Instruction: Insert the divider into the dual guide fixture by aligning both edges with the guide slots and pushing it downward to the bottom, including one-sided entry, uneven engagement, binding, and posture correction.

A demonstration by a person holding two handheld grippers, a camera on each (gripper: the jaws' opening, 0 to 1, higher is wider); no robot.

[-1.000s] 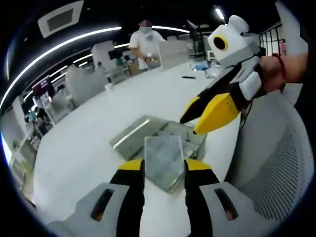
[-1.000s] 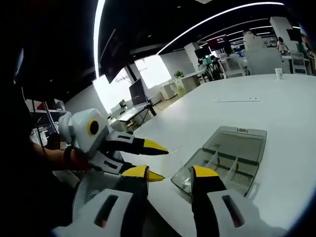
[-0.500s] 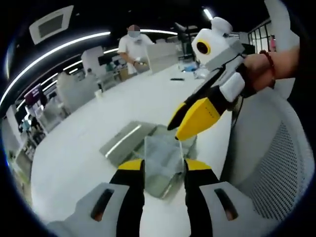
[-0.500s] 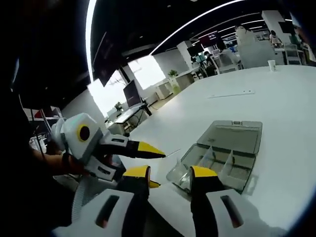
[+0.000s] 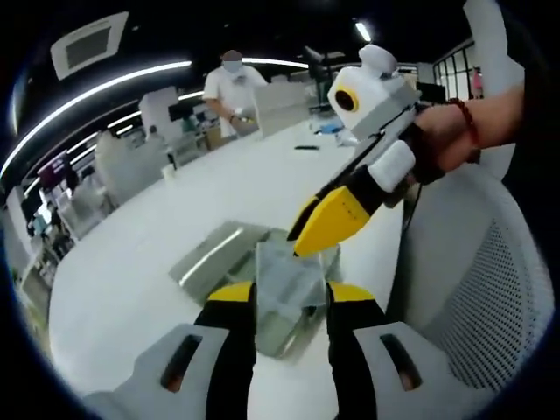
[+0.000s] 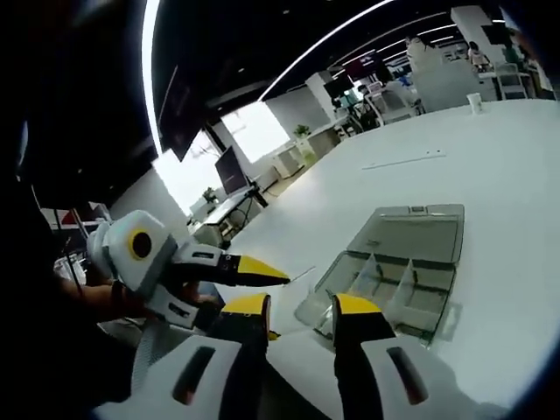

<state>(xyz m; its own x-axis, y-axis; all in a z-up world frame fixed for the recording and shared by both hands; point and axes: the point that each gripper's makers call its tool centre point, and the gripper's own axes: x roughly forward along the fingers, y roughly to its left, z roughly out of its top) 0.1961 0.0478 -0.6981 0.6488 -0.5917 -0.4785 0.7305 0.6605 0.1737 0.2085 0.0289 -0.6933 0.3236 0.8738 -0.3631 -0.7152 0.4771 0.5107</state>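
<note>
Left gripper view: left gripper clamps the clear divider between narrow jaws, above the near end of the open clear fixture box on the white table. Right gripper hovers just right of the divider.

Right gripper view: right gripper jaws slightly apart, empty, at the box's near corner; left gripper holds the thin divider left of it.

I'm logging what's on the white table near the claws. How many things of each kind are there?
Clear compartment box with open lid: 1
Clear divider panel, held in the left claw: 1
Paper cup: 1
Claws, left and right: 2
Total: 5
</note>
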